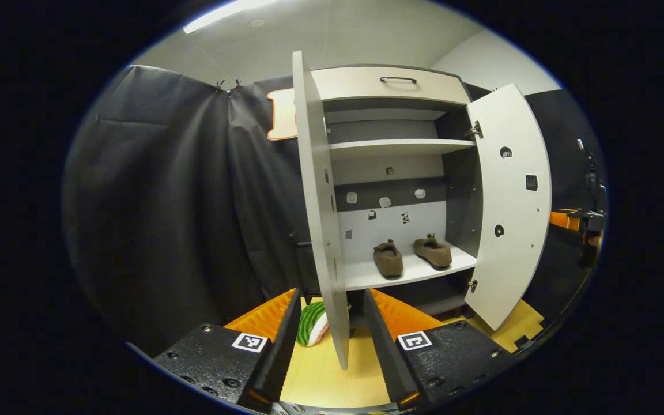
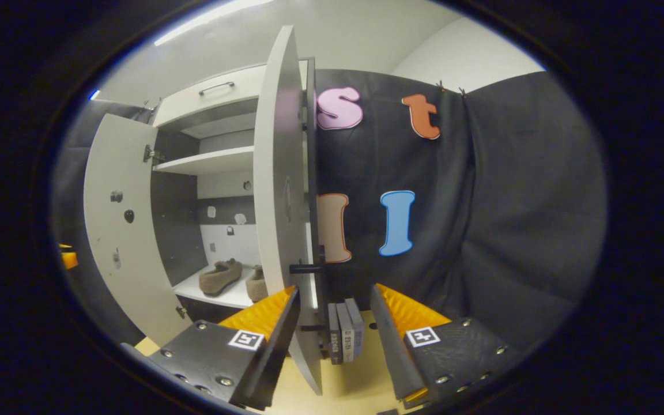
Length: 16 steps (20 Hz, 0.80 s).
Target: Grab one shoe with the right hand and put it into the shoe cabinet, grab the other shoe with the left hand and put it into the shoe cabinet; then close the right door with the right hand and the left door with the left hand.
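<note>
Shoes stowed; both doors stand open. Left tongs spread wide, gripping nothing, the left door's edge standing between the fingers, seen edge-on. Just beyond the left finger, a striped green ball on the yellow counter. Right tongs likewise spread and empty, the right door's edge rising just inside the left finger; a few upright books between the fingers, past the door. Farther ahead of the left tongs, shoe cabinet interior: left shoe and right shoe side by side on the lower shelf, apart from each other.
</note>
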Motion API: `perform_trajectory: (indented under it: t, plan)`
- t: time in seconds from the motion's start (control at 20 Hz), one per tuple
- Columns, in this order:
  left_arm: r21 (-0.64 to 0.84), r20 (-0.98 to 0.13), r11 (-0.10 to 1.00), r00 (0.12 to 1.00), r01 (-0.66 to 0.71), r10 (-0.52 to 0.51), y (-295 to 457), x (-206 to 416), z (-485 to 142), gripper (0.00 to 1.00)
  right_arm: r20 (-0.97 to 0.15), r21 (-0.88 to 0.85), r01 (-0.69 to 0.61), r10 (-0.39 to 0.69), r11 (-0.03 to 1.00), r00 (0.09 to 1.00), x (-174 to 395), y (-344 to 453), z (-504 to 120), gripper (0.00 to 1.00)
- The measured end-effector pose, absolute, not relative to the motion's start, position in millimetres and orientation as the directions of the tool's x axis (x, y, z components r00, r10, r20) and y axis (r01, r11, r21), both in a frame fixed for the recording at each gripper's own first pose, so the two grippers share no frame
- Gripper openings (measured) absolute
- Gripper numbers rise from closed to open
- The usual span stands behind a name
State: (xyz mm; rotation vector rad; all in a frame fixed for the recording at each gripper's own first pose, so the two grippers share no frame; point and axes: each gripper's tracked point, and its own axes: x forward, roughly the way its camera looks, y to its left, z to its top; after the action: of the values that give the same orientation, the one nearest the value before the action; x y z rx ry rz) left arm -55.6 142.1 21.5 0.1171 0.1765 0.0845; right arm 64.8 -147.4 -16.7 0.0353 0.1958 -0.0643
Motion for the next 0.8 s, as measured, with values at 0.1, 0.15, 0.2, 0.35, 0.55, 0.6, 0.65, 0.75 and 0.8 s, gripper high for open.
perform_trajectory:
  t: [0.1, 0.15, 0.2, 0.35, 0.55, 0.6, 0.65, 0.75, 0.8]
  plan:
    - [0.109, -0.175, 0.990, 0.979, -0.090, 0.108, 144.4, -58.4, 19.1, 0.68, -0.197, 0.036, 0.041, -0.033, 0.999, 0.980, 64.7, -144.9, -17.2, 0.71]
    - [0.104, -0.176, 0.990, 0.978, -0.096, 0.113, 145.3, -59.2, 18.2, 0.68, -0.200, 0.037, 0.028, -0.020, 0.999, 0.980, 65.3, -143.1, -17.7, 0.75]
    - [0.100, -0.176, 0.990, 0.977, -0.103, 0.120, 145.6, -60.9, 17.9, 0.67, -0.200, 0.038, 0.015, -0.007, 0.999, 0.980, 66.3, -140.9, -17.2, 0.71]
    - [0.091, -0.177, 0.989, 0.975, -0.119, 0.134, 146.8, -63.4, 17.7, 0.67, -0.205, 0.049, -0.030, 0.040, 0.998, 0.978, 67.9, -126.9, -18.7, 0.75]
    - [0.077, -0.178, 0.987, 0.972, -0.141, 0.153, 148.9, -69.1, 18.1, 0.67, -0.209, 0.075, -0.106, 0.120, 0.992, 0.970, 73.1, -99.9, -20.8, 0.71]
    - [0.076, -0.178, 0.986, 0.971, -0.151, 0.163, 150.5, -71.0, 17.7, 0.67, -0.211, 0.080, -0.131, 0.145, 0.988, 0.967, 74.5, -89.6, -21.7, 0.75]
    - [0.074, -0.179, 0.984, 0.969, -0.160, 0.171, 152.1, -73.4, 17.5, 0.67, -0.210, 0.086, -0.156, 0.171, 0.984, 0.963, 76.9, -78.8, -23.7, 0.71]
    - [0.071, -0.182, 0.981, 0.964, -0.183, 0.193, 158.2, -79.3, 15.9, 0.67, -0.211, 0.098, -0.199, 0.216, 0.975, 0.953, 83.1, -58.9, -25.2, 0.72]
    - [0.069, -0.184, 0.978, 0.961, -0.196, 0.205, 162.0, -83.4, 15.3, 0.67, -0.213, 0.100, -0.214, 0.231, 0.972, 0.949, 87.0, -51.6, -27.1, 0.75]
